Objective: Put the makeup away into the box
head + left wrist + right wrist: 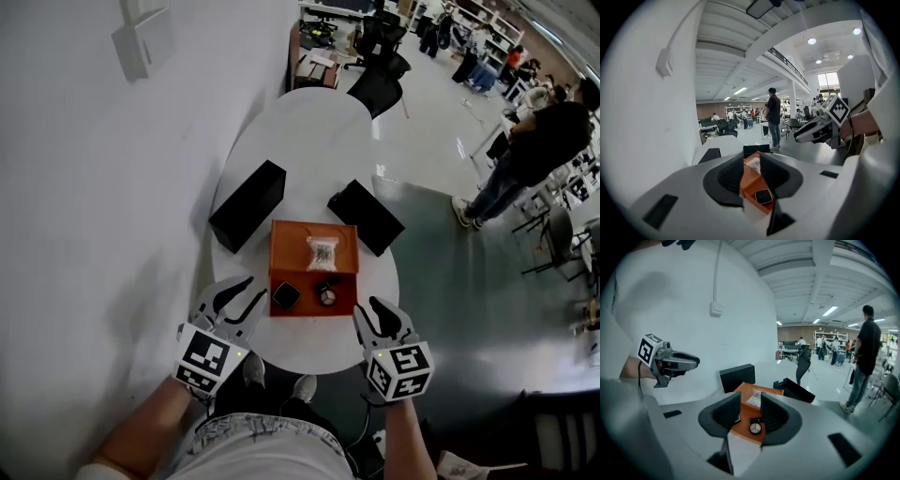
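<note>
An open orange box (pixel 314 234) sits on the white table (pixel 309 131). Inside it lie a black square compact (pixel 285 296), a round compact (pixel 326 295) and a clear packet (pixel 322 251). My left gripper (pixel 255 288) hovers at the box's near left corner, open with nothing between its jaws. My right gripper (pixel 367 309) hovers off the near right corner, also open and empty. In the left gripper view, the left gripper (pixel 751 178) frames the orange box (pixel 751 165) and the square compact (pixel 763 196). The right gripper (pixel 751 411) looks down on the round compact (pixel 755 428).
A long black box (pixel 247 204) lies left of the orange box and a black lid (pixel 366 217) lies behind it to the right. A white wall (pixel 94 187) runs along the left. A person (pixel 534 150) stands on the floor at the right, and chairs (pixel 380 84) stand beyond the table.
</note>
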A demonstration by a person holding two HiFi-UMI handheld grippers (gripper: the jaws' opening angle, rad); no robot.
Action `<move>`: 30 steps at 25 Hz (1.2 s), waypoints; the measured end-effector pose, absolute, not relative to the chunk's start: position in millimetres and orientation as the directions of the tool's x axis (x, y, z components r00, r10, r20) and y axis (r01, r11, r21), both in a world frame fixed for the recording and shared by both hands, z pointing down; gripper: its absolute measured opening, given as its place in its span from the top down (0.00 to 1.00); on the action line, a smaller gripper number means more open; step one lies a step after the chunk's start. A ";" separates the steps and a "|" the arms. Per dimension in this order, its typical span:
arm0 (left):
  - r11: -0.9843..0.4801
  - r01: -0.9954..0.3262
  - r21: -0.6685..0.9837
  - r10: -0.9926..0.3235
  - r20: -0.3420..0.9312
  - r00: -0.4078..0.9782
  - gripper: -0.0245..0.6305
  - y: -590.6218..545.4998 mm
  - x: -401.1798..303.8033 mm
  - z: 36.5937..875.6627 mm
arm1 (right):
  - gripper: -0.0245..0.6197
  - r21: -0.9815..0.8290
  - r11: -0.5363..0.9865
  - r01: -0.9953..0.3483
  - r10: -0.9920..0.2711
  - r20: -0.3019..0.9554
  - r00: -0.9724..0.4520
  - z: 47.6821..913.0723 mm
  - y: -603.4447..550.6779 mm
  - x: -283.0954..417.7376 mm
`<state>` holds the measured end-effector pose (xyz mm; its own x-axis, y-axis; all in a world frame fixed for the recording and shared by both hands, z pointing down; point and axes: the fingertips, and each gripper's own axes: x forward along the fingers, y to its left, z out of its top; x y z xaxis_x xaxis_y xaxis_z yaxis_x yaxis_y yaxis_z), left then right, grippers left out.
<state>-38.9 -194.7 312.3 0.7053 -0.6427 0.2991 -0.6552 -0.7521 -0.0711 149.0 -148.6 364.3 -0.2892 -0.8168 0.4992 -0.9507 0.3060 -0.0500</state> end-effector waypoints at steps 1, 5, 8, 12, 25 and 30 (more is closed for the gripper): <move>-0.755 -0.651 -0.080 -0.642 0.291 0.709 0.77 -194.4 -37.1 307.7 | 0.75 -0.050 0.303 -0.952 -0.823 0.489 -0.288 359.7 -147.6 148.3; -0.764 -0.639 -0.090 -0.637 0.261 0.725 0.77 -192.9 -31.2 293.2 | 0.77 -0.044 0.304 -0.952 -0.838 0.463 -0.289 345.6 -144.6 144.0; -0.767 -0.635 -0.092 -0.635 0.248 0.732 0.77 -189.0 -29.4 287.0 | 0.77 -0.034 0.311 -0.950 -0.846 0.445 -0.293 336.4 -142.6 140.9; -0.769 -0.634 -0.087 -0.633 0.239 0.736 0.77 -182.7 -29.1 283.3 | 0.80 -0.033 0.305 -0.952 -0.865 0.409 -0.291 324.8 -138.9 138.6; -0.778 -0.623 -0.076 -0.624 0.202 0.755 0.85 -169.3 -25.2 271.5 | 0.88 -0.027 0.298 -0.954 -0.895 0.339 -0.290 307.4 -124.6 133.2; -0.778 -0.624 -0.072 -0.625 0.190 0.757 0.87 -167.5 -24.8 268.1 | 0.91 -0.031 0.308 -0.951 -0.895 0.329 -0.301 305.1 -123.7 130.0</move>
